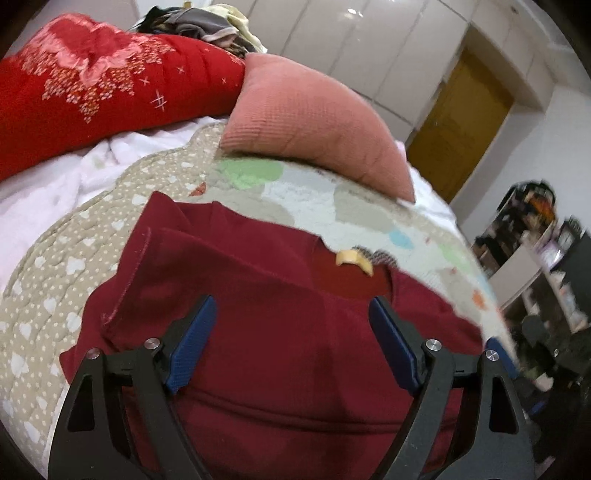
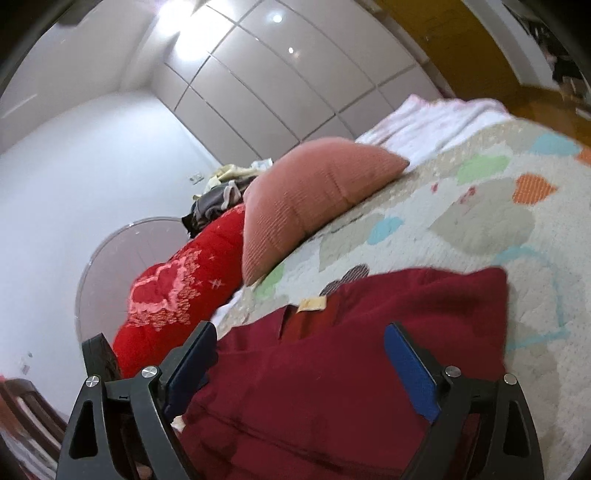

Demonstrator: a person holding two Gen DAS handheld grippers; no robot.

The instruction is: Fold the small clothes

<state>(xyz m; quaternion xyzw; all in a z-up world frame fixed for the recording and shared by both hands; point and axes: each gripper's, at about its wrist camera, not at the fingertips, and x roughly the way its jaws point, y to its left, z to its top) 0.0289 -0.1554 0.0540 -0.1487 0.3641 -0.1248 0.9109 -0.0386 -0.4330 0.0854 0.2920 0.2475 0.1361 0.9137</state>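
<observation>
Directly under both grippers lies a dark red garment (image 1: 280,332) on the patchwork quilt (image 1: 74,280), spread flat with some folds, neckline facing away from the cameras. Left gripper (image 1: 291,314): jaws spread wide, blue pads (image 1: 192,347) either side of the cloth, nothing pinched between them. Right gripper (image 2: 301,339): jaws also wide apart, hovering over the garment's near part, nothing held; contact with the fabric cannot be told. Garment sits near the quilt's near edge, its far hem reaching toward the quilt's middle.

A small yellowish neck tag (image 1: 352,260) shows inside the collar; any writing on it is too blurred to read. Beyond the garment, a pink ribbed cushion (image 1: 317,122) rests on the quilt's far edge, well apart from the garment. Just beside it, a red pillow with a pink heart pattern (image 2: 173,291). Behind that, a heap of mixed clothes (image 1: 199,22). White fleecy blanket (image 1: 44,192) under the quilt's left edge. White wardrobe panels (image 2: 280,81) and a brown door (image 1: 461,125) stand in the background. Cluttered shelves (image 1: 535,236) at the right, blurred.
</observation>
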